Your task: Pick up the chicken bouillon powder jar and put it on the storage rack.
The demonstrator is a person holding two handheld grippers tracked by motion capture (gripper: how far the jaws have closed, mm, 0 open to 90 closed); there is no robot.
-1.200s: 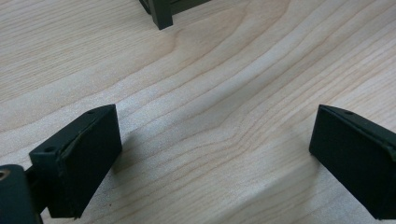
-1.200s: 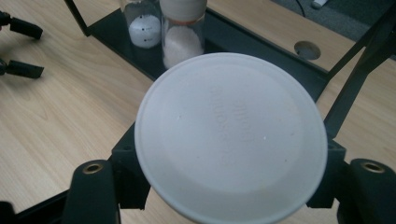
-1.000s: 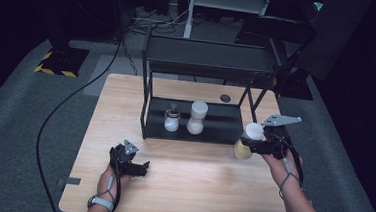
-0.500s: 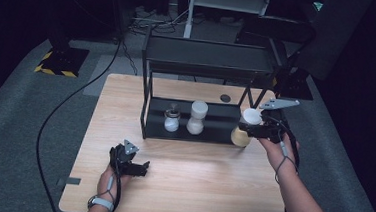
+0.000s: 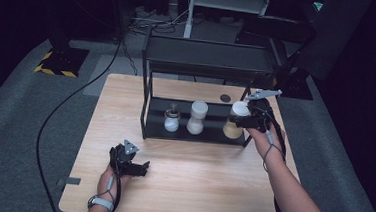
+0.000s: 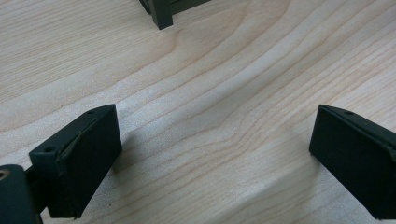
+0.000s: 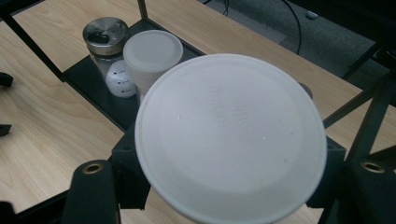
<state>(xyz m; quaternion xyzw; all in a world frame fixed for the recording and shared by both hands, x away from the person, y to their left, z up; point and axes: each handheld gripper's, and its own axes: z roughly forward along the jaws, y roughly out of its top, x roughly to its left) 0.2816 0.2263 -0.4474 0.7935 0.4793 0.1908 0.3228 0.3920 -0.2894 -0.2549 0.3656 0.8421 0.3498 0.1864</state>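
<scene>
Gripping a white-lidded jar [image 5: 235, 120], the right claw [image 5: 242, 121] holds it at the rack's [image 5: 206, 62] lower shelf, near the counter's [image 5: 200, 187] right edge; the left claw [image 5: 141, 168] rests wide open, empty, near the counter's front-left corner.

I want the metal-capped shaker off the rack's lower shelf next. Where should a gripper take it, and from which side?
Probably the glass body just under the metal cap of the shaker, coming level from the table's open front. The upper shelf blocks a top approach, and the white-lidded jar stands close beside it.
</scene>
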